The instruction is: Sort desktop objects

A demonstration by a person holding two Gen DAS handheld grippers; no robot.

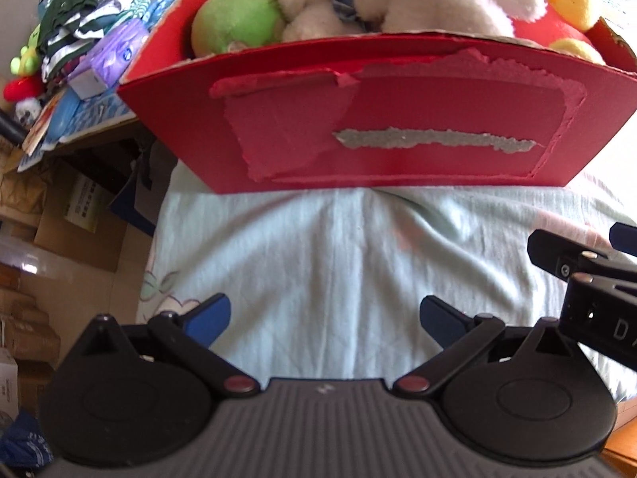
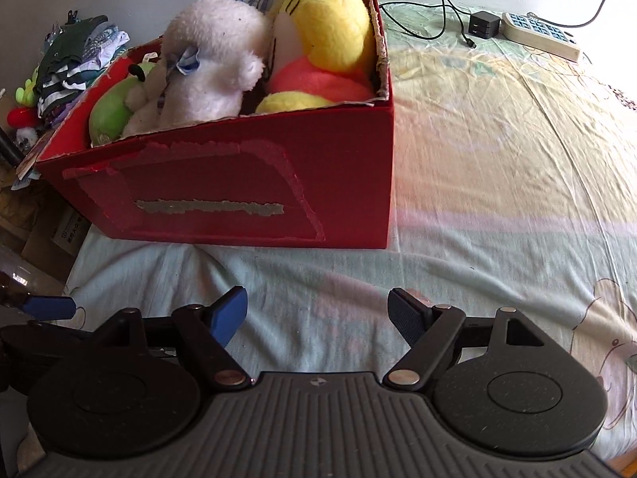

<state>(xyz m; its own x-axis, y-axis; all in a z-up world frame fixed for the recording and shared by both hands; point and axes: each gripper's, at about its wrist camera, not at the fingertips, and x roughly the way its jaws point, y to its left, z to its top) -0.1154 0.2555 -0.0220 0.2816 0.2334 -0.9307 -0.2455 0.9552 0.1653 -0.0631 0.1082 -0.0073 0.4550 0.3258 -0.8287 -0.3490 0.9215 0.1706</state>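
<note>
A red cardboard box (image 1: 398, 91) with a torn front label stands on the bed sheet; it also shows in the right wrist view (image 2: 239, 167). It holds a green plush (image 1: 235, 12), a white plush (image 2: 215, 63) and a yellow plush (image 2: 326, 24). My left gripper (image 1: 324, 318) is open and empty, low over the sheet in front of the box. My right gripper (image 2: 316, 314) is open and empty, beside the left one, facing the box's front right corner. Part of the right gripper shows at the left wrist view's right edge (image 1: 577, 267).
A pale patterned sheet (image 2: 497, 183) spreads to the right of the box. A power strip (image 2: 541, 36), a black charger (image 2: 483, 24) and cables lie at the far right. A pile of clothes and toys (image 1: 87, 32) sits left of the box; cardboard boxes (image 1: 75, 219) stand below.
</note>
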